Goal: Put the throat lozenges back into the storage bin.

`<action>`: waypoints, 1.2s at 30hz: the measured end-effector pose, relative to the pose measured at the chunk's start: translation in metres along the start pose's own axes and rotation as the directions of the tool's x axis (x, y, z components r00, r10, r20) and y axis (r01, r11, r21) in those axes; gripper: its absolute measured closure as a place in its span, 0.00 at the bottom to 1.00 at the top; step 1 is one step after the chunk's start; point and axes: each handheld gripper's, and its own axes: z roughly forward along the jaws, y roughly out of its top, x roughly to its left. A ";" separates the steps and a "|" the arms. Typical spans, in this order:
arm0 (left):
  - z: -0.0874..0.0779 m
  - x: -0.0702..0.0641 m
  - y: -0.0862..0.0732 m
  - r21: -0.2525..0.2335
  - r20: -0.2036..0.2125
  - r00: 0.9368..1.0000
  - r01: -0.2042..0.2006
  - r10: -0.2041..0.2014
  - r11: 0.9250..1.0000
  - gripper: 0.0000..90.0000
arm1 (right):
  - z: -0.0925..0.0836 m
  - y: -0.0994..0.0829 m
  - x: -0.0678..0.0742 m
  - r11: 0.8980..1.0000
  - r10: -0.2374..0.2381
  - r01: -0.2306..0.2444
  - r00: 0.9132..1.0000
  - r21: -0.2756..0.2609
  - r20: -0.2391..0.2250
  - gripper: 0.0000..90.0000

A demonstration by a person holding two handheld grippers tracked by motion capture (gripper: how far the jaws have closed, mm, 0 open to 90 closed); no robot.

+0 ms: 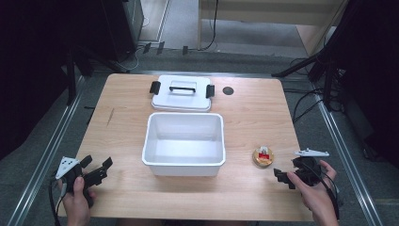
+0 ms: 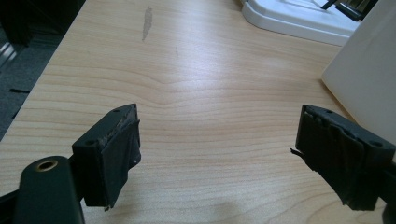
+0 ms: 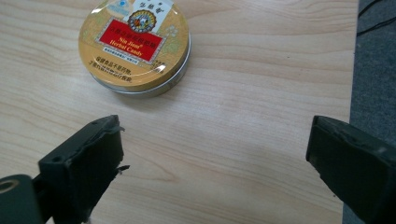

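The left gripper (image 1: 98,168) rests near the counter's (image 1: 249,117) front left corner, jaws spread and holding nothing. At mid-counter sits a white tub (image 1: 184,143), its lid (image 1: 181,92) (black clips at both ends) lying behind it toward the far edge. Near the front right corner a round candy tin (image 1: 263,156) lies just beyond the right gripper (image 1: 285,176), whose jaws are likewise spread wide.

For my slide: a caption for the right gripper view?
Open right gripper poised just short of a round candy tin on the wooden table.
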 end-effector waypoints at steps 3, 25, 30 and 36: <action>0.000 0.000 0.000 0.000 0.001 1.000 0.000 0.000 1.000 0.16 | 0.003 0.009 0.003 0.996 -0.037 0.037 0.999 0.082 -0.004 0.00; 0.000 0.000 0.000 0.004 0.005 1.000 -0.001 0.001 1.000 0.16 | 0.038 0.068 0.044 0.896 -0.184 0.177 0.983 0.407 -0.023 0.00; 0.000 0.001 0.000 0.005 0.006 1.000 -0.002 0.002 1.000 0.16 | 0.045 0.079 0.049 0.886 -0.171 0.161 0.985 0.434 -0.015 0.00; 0.001 0.000 0.000 0.004 0.006 1.000 -0.001 0.001 1.000 0.16 | 0.055 0.090 0.054 0.882 -0.141 0.131 0.990 0.453 -0.011 0.00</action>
